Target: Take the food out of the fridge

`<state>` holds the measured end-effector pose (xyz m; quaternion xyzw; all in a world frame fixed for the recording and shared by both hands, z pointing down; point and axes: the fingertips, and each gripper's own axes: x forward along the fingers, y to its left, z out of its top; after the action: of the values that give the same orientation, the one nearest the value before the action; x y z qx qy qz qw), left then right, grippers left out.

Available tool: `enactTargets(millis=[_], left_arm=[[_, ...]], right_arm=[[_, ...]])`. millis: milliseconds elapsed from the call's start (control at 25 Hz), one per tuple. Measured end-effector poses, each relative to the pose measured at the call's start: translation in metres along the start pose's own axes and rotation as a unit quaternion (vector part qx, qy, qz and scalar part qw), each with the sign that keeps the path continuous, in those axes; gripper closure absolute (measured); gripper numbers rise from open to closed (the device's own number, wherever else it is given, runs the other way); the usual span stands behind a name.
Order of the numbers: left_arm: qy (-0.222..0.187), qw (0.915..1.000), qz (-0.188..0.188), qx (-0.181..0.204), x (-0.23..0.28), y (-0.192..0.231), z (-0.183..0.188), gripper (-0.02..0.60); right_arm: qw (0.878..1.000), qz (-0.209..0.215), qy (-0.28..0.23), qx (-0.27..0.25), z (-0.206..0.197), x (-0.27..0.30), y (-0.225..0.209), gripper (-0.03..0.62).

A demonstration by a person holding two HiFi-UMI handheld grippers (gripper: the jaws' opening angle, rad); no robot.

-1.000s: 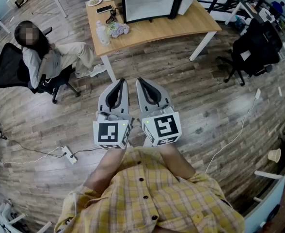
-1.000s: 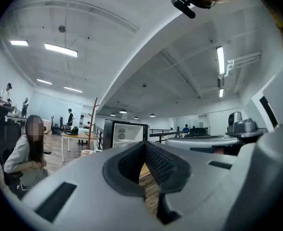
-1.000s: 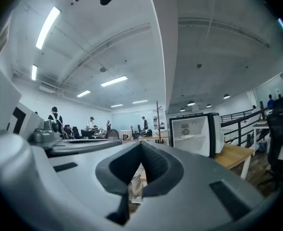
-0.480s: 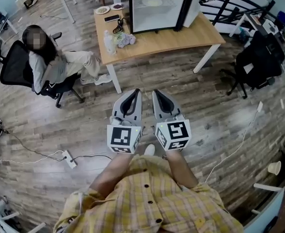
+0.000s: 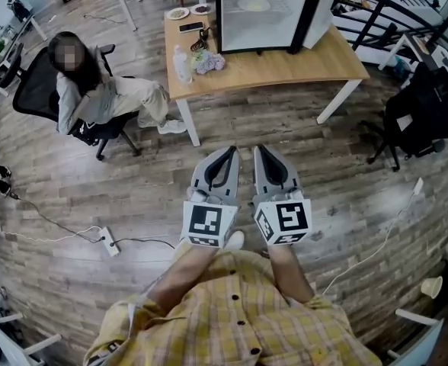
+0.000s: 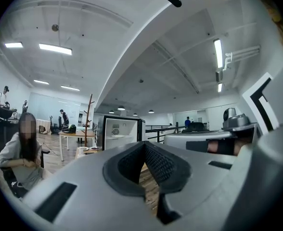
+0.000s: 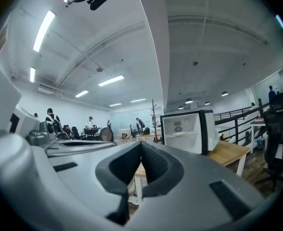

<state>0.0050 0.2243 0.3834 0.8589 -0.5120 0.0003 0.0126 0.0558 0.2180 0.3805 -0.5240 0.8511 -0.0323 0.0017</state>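
A small fridge (image 5: 266,14) stands open on the wooden table (image 5: 300,63) far ahead, its inside white, with a pale plate of food (image 5: 253,4) on a shelf. It also shows in the left gripper view as the fridge (image 6: 116,134) and in the right gripper view as the fridge (image 7: 185,129). My left gripper (image 5: 229,151) and right gripper (image 5: 258,149) are held side by side over the wood floor, well short of the table, pointing level at it. Both are shut and hold nothing: left gripper (image 6: 144,144), right gripper (image 7: 141,144).
A person (image 5: 94,90) sits in an office chair left of the table. On the table's left end are a bottle (image 5: 182,63), a phone (image 5: 190,27) and small plates (image 5: 178,13). A black chair (image 5: 422,113) stands right. A power strip (image 5: 108,240) and cables lie on the floor.
Both grippers and the head view have moved forward toward the table; the table and fridge now show lower and more fully in the head view. Both jaws have stayed shut.
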Motion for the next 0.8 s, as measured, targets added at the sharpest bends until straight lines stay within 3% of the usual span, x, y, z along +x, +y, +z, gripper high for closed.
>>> enactTargets(millis=[360, 800], left_arm=[[0.004, 0.9999, 0.005, -0.010, 0.058, 0.024, -0.019, 0.574], [0.002, 1.0000, 0.002, -0.004, 0.206, 0.129, -0.001, 0.574]], right_arm=[[1.000, -0.006, 0.003, -0.007, -0.010, 0.051, -0.034, 0.586], [1.000, -0.020, 0.001, 0.000, 0.011, 0.213, -0.092, 0.586]])
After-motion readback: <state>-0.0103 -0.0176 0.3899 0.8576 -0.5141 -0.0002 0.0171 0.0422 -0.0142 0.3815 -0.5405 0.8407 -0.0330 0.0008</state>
